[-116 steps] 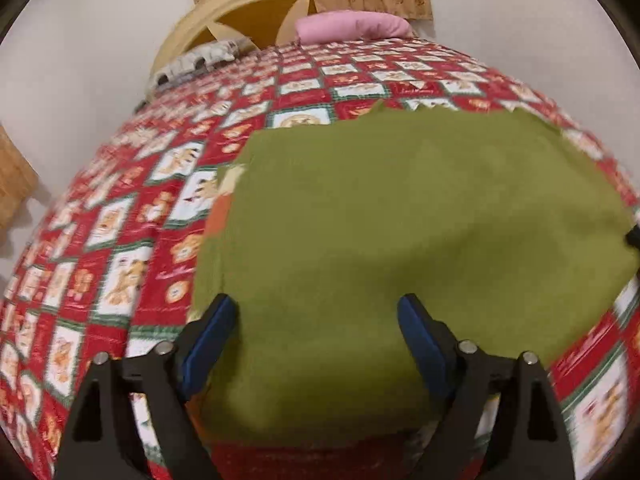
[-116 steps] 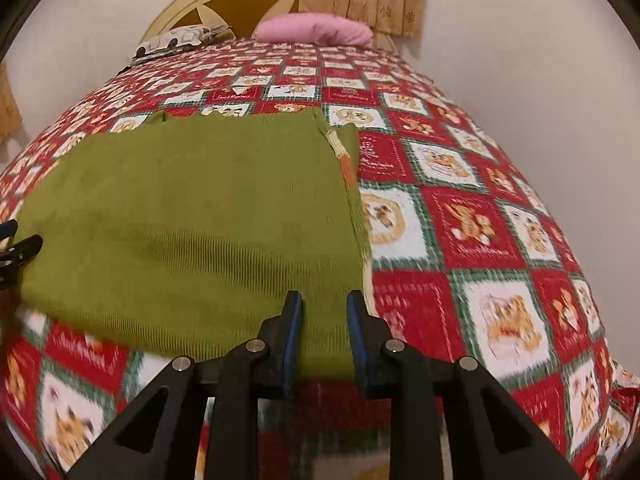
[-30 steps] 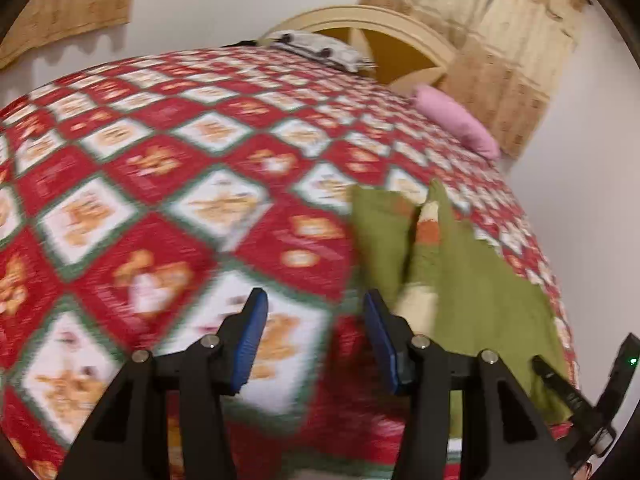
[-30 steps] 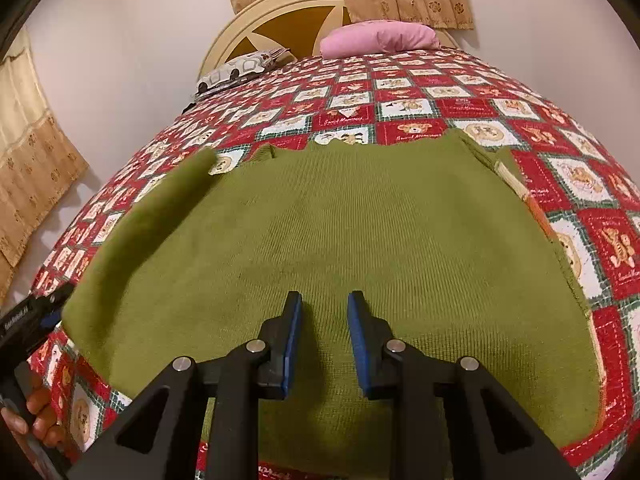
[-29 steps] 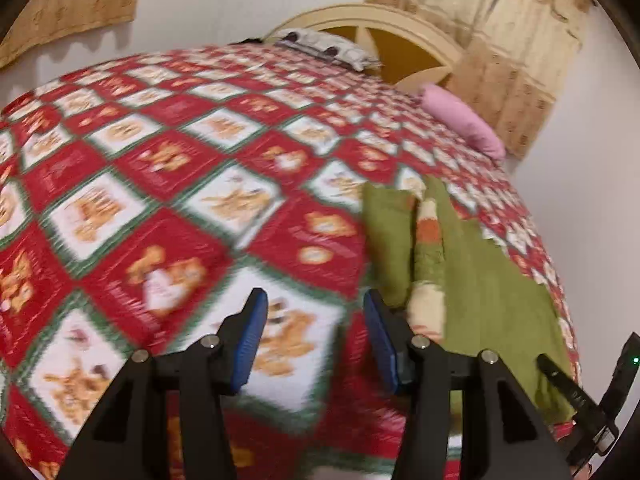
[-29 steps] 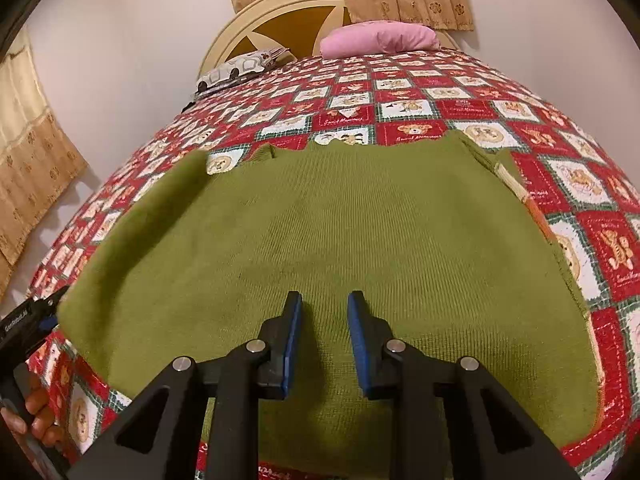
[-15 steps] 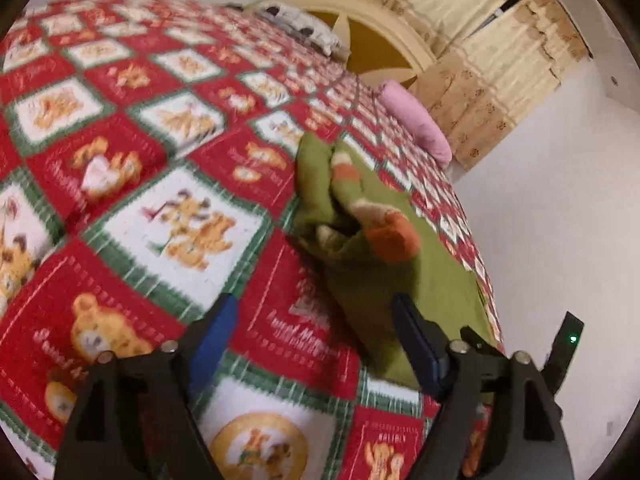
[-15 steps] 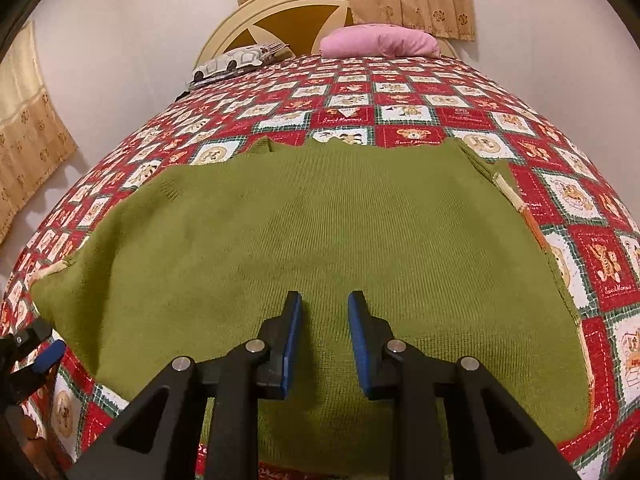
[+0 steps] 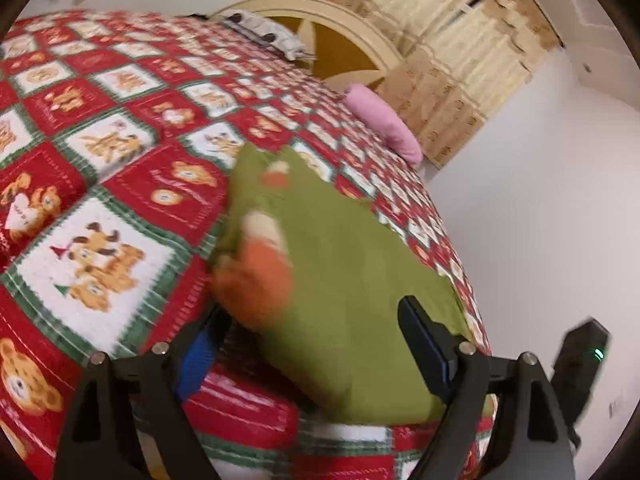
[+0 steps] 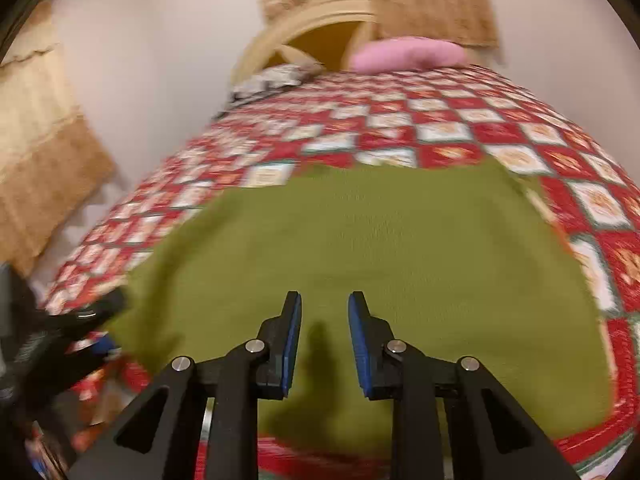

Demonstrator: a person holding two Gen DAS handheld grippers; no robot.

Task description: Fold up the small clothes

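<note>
My left tool (image 9: pixel 310 344) stands wide apart, its jaws just opened, straddling the green garment's (image 9: pixel 360 280) orange cuff (image 9: pixel 256 280) on the bed (image 9: pixel 100 184). My right tool (image 10: pixel 324 336) hovers narrowly parted, empty. Next: clamp the cuff, fold inward.

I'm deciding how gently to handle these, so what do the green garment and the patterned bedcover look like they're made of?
The green garment looks like soft, matte knit fabric, perhaps wool or acrylic: it shows a fine pebbly texture and drapes limply, with an orange and cream cuff. The bedcover looks like printed woven cloth, possibly quilted cotton; blur leaves that open.
</note>
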